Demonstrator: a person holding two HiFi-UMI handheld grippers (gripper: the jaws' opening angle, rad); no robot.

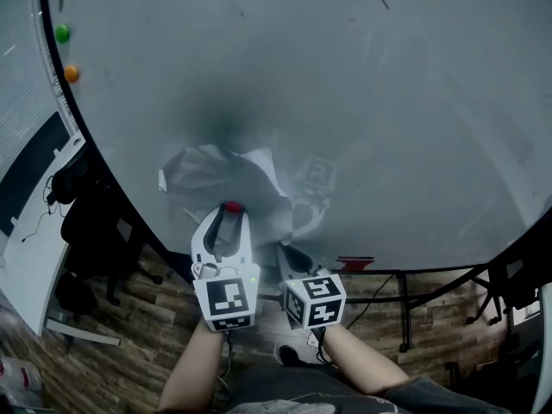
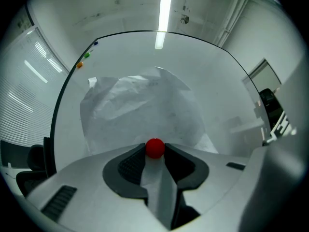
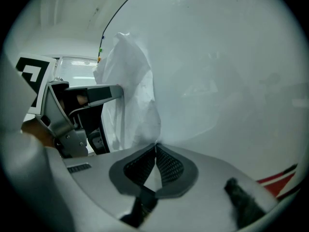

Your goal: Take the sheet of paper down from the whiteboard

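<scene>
1. Head view: the crumpled paper (image 1: 216, 175) hangs on the whiteboard (image 1: 362, 102), at about 7 o'clock from the board's middle. Part of it bulges off the surface.
2. A red magnet (image 2: 155, 148) sits on the paper at 6 o'clock of the sheet, near its lower edge.
3. The left tongs (image 1: 231, 216) point level at the board and are closed on the magnet. In the left gripper view the ball sits between the two tips and touches both. The pads behind it stand apart.
4. The right tongs (image 3: 155, 146) are just beside the left pair, at 4 o'clock of the magnet in the head view. They are pinched together on the paper's lower corner. In the right gripper view the sheet rises from the tips toward 11 o'clock, and a thin white strip shows between the pads.
5. A green magnet (image 1: 62, 34) and an orange magnet (image 1: 71, 73) sit by the board's left edge, at 10 o'clock of the paper and well apart from it.
6. Wood floor (image 1: 138, 335) lies below the board, at 6 o'clock.
</scene>
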